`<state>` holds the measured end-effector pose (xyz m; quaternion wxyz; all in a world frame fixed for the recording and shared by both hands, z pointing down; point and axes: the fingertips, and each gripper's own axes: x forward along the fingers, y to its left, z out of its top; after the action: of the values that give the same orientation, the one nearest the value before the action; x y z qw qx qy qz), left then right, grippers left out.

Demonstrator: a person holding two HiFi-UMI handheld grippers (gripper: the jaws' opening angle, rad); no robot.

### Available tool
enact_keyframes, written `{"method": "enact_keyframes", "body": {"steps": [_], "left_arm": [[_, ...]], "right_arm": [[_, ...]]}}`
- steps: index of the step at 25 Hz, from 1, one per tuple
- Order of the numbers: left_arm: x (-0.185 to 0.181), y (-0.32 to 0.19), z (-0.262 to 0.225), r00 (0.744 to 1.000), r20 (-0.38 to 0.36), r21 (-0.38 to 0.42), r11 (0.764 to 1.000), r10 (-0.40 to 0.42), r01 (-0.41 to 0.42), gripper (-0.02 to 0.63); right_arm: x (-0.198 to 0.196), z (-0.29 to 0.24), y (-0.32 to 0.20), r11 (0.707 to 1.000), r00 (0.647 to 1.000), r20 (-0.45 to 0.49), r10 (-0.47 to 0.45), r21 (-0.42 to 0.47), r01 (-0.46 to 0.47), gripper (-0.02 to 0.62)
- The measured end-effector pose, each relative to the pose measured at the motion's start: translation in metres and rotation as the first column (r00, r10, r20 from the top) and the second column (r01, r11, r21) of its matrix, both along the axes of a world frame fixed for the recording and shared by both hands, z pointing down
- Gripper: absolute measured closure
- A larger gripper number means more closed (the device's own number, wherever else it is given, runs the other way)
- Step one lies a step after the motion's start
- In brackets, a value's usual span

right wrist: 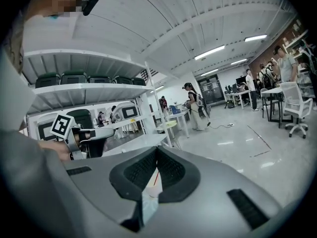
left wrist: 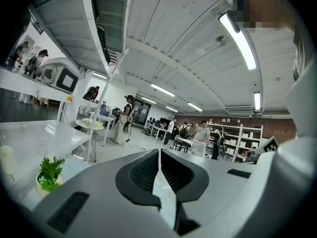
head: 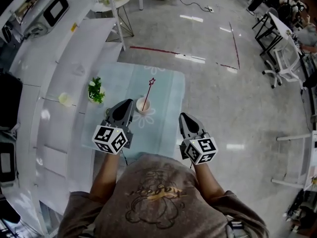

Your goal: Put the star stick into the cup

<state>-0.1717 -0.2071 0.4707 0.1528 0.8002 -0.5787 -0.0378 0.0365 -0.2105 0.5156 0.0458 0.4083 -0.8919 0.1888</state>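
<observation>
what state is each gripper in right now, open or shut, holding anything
Left gripper: shut, holding nothing.
Right gripper: shut, holding nothing.

Lab hall: white shelving (right wrist: 79, 94), desks (head: 283, 26), office chairs (right wrist: 293, 103)

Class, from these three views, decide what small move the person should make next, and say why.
Probably just ease the left gripper back, since its tips show close beside the cup in the head view. The star stick already stands in the cup, star up, and the right gripper is shut and empty like the left, so the job looks done.
</observation>
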Motion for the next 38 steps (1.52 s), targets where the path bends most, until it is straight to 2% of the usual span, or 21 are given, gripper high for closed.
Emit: {"method": "enact_keyframes", "body": {"steps": [9,16,38], "left_arm": [[-0.003,0.034,0.009,0.997,-0.05,0.006,0.999,-0.053,0.054,0.581],[-0.009,0.041,0.018,0.995,-0.05,-0.006,0.996,-0.085,0.085,0.583],[0.002,0.039,0.011,0.996,-0.047,0.001,0.997,-0.071,0.071,0.583]], "right_arm": [[-0.008,0.002,0.002,0.999,0.999,-0.01,-0.046,0.007,0.046,0.597],[-0.01,0.005,0.003,0.998,0.998,-0.016,-0.063,0.008,0.063,0.597],[-0.008,0.003,0.002,0.997,0.997,0.004,-0.071,0.007,0.071,0.597]]}}
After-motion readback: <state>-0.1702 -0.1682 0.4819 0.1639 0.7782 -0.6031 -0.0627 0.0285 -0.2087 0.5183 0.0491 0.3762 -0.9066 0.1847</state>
